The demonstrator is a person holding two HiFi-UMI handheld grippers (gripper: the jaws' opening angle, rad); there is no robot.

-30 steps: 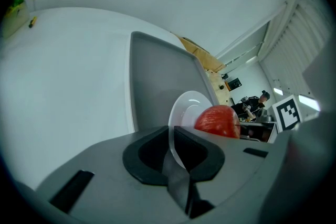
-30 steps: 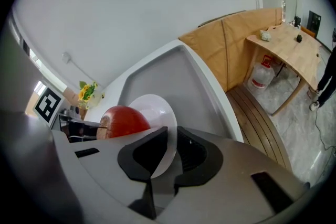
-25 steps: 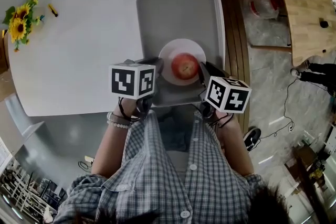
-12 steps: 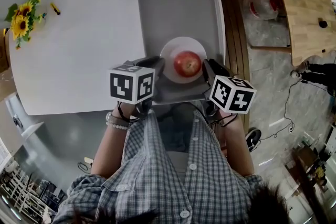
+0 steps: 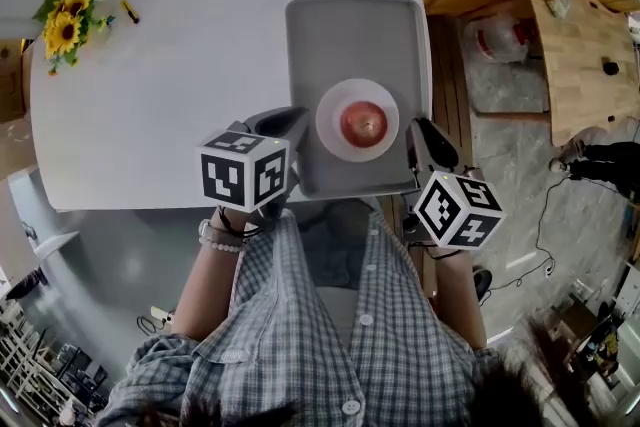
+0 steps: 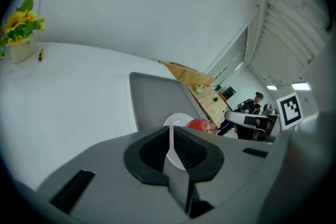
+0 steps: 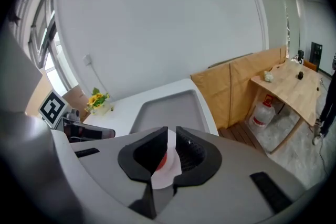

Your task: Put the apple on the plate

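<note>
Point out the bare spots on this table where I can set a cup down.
Widest free patch: the white table between the sunflowers and the grey tray. The tray's far half, beyond the plate, is bare too. Crowded: the tray's near end, where the plate with the apple sits between the left gripper and right gripper.

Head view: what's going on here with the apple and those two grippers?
A person holds a two-jaw gripper in each hand at the near edge of a grey rectangular tray on a white table. The red apple sits on the round white plate in the tray. The left gripper and right gripper hold nothing and touch neither.
</note>
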